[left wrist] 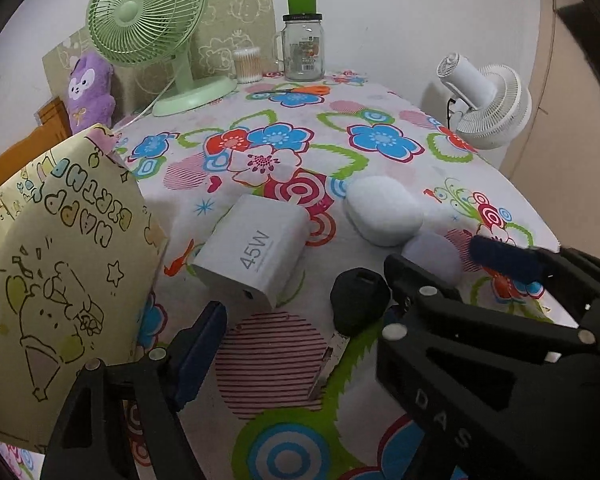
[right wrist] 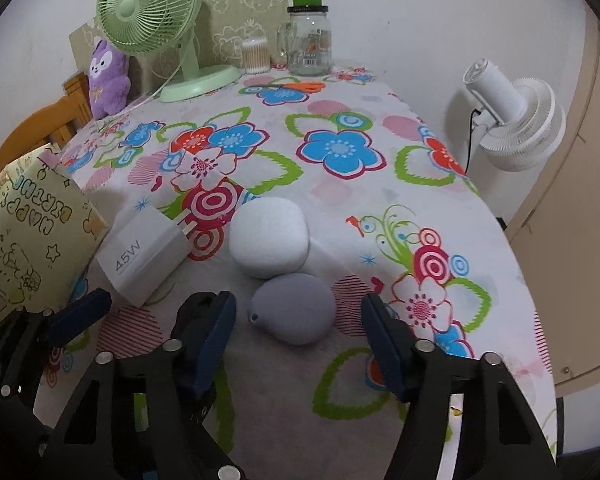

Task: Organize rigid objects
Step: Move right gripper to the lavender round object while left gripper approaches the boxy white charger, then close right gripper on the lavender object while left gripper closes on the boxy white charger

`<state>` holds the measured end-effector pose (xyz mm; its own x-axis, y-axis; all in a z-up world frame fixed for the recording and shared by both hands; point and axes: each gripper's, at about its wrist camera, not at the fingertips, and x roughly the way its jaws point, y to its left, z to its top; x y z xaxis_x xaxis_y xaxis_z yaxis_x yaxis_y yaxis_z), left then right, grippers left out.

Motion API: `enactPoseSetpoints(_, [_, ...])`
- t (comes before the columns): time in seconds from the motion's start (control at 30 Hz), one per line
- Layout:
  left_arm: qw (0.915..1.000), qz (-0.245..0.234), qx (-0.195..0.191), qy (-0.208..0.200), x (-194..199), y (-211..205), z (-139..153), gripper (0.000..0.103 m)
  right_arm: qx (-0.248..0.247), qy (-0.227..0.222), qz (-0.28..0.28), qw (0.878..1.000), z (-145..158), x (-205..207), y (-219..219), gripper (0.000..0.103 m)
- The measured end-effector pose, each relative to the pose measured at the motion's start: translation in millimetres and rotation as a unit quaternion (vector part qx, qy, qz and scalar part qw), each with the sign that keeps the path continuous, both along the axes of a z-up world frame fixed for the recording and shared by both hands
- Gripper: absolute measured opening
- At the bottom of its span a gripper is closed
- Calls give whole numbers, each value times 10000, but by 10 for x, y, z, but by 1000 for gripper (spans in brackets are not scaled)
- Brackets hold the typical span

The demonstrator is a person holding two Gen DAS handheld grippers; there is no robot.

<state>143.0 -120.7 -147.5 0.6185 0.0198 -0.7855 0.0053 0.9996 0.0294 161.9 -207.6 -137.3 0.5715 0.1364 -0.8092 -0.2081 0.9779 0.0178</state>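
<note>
Both grippers empty and spread wide: right gripper (right wrist: 298, 330) low over the tablecloth (right wrist: 380, 200), straddling the grey egg-shaped case (right wrist: 296, 306); left gripper (left wrist: 300, 308) facing the charger (left wrist: 256, 252) beside the yellow gift bag (left wrist: 60, 272). Case likely light, rigid, smooth and prone to slipping or rolling; best pinched across its widest middle. Charger probably denser, flat-sided; best gripped across broad faces, clear of the prongs (right wrist: 188, 226).

I see the lilac case (left wrist: 436, 254) half behind my right gripper (left wrist: 452, 276); gift bag (left wrist: 60, 280) cut by the frame edge; jar (left wrist: 303, 50) label unreadable
</note>
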Motion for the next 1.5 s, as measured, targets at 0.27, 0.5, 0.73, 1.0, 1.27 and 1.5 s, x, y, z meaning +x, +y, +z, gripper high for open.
enactPoseSetpoints(0.27, [9999,3,101,15,10,35,10,86,-188,6,157,9997,5,35,68,50])
enactPoseSetpoints(0.5, [9999,122,48,-5,0,132,69,86,-228,-152,269,9993,96,-4,169,50])
enactPoseSetpoints(0.73, [9998,148,3,-109,88,142,115,86,-185,-194,142,9995,170,48,144,50])
enactPoseSetpoints(1.0, [9996,267,-44,-44,249,137,72,90,-195,-190,31,9996,176,132,94,50])
enactPoseSetpoints(1.27, [9996,284,-15,-42,409,92,40,99,-83,-175,-117,9997,181,225,8,50])
enactPoseSetpoints(1.5, [9997,219,105,60,539,46,-3,103,29,-95,-260,9996,155,289,-68,50])
